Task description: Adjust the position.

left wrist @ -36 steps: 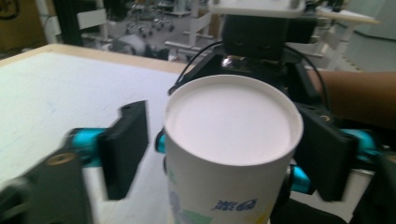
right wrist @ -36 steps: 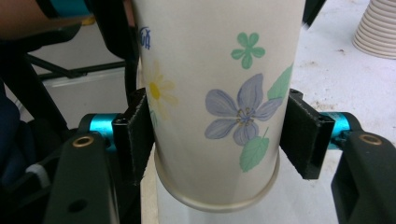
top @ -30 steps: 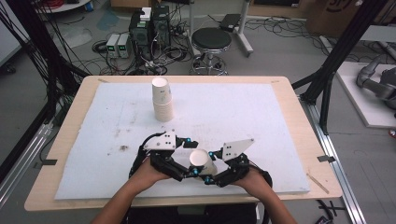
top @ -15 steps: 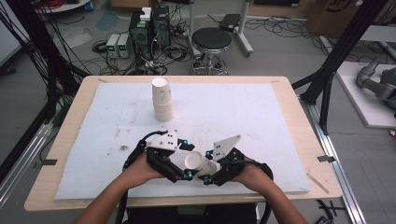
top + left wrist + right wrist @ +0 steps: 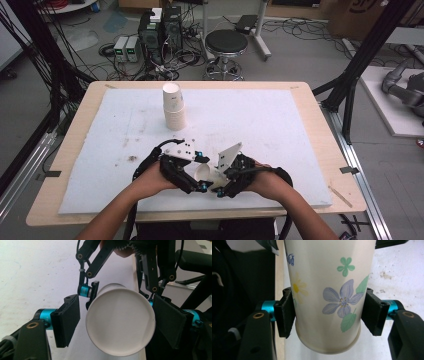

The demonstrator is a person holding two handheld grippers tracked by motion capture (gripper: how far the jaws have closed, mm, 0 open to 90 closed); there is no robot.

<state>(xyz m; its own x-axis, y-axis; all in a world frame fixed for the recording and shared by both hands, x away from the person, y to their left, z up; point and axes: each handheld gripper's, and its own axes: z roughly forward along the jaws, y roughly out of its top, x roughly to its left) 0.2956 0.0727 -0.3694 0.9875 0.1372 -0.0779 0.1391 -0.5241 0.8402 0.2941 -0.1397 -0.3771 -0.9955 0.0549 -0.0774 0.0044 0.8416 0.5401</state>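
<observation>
Jaws of the right gripper (image 5: 325, 315) pinch the cup (image 5: 325, 290) near its base, lifting it tilted above the bench (image 5: 300, 130). Its mouth faces the left gripper (image 5: 117, 322), whose spread jaws, just closing, flank the rim; one pad (image 5: 66, 322) stands clear. Earlier they stood wider.

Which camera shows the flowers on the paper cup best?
The right gripper view: the paper cup shows purple, yellow and green flowers up close. The left gripper view shows its plain white end. In the high view it is a small white shape.
</observation>
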